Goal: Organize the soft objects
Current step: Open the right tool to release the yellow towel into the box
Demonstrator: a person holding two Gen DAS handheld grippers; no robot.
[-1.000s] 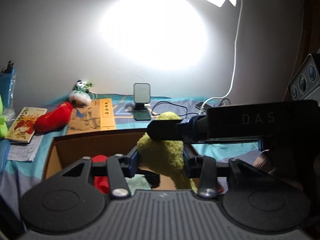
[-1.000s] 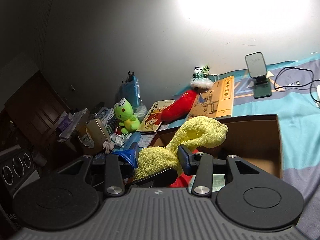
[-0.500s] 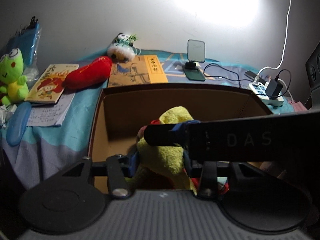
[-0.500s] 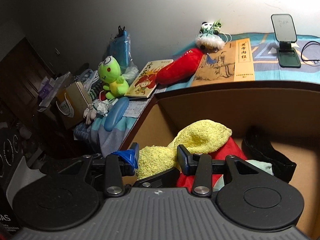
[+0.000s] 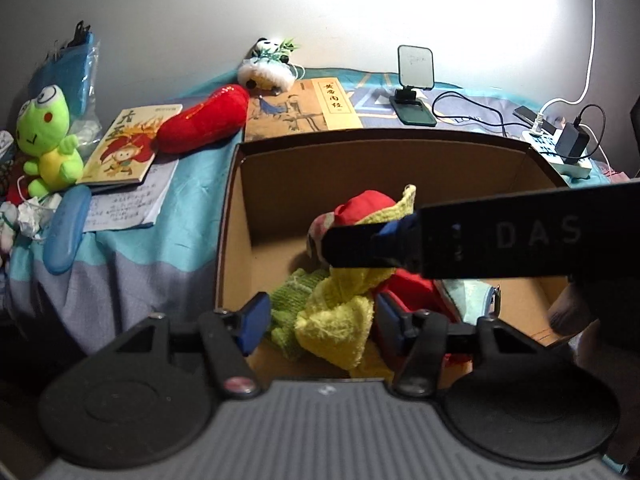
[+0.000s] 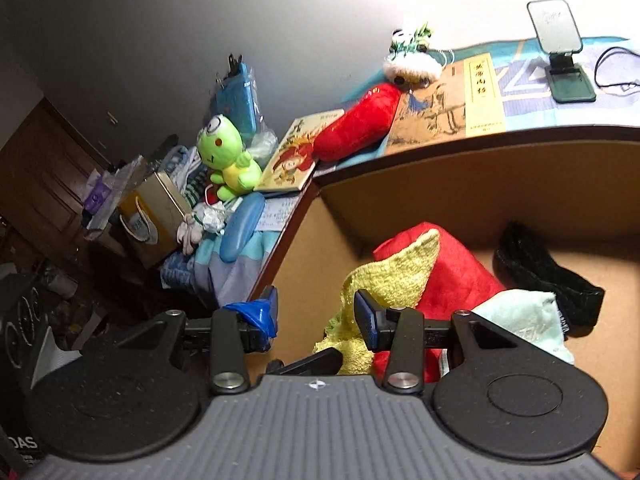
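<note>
A yellow fuzzy cloth (image 5: 340, 320) lies inside the brown cardboard box (image 5: 360, 160) on red and green soft items. It also shows in the right wrist view (image 6: 392, 280). My left gripper (image 5: 318, 320) is open with the cloth lying loose between its jaws. My right gripper (image 6: 316, 312) is open over the box's left wall; it crosses the left wrist view as a black bar (image 5: 480, 236). A red plush (image 5: 204, 120), a green frog plush (image 5: 46, 136) and a panda plush (image 5: 268, 68) sit outside the box.
Books (image 5: 124, 148) lie on the blue bedspread left of the box. A phone stand (image 5: 414, 84), cables and a power strip (image 5: 560, 148) are behind and to the right of the box. A black band (image 6: 548, 276) and pale cloth (image 6: 524, 316) lie in the box.
Both grippers lowered the yellow cloth into the box, then opened. The cloth now lies loose on the pile.
</note>
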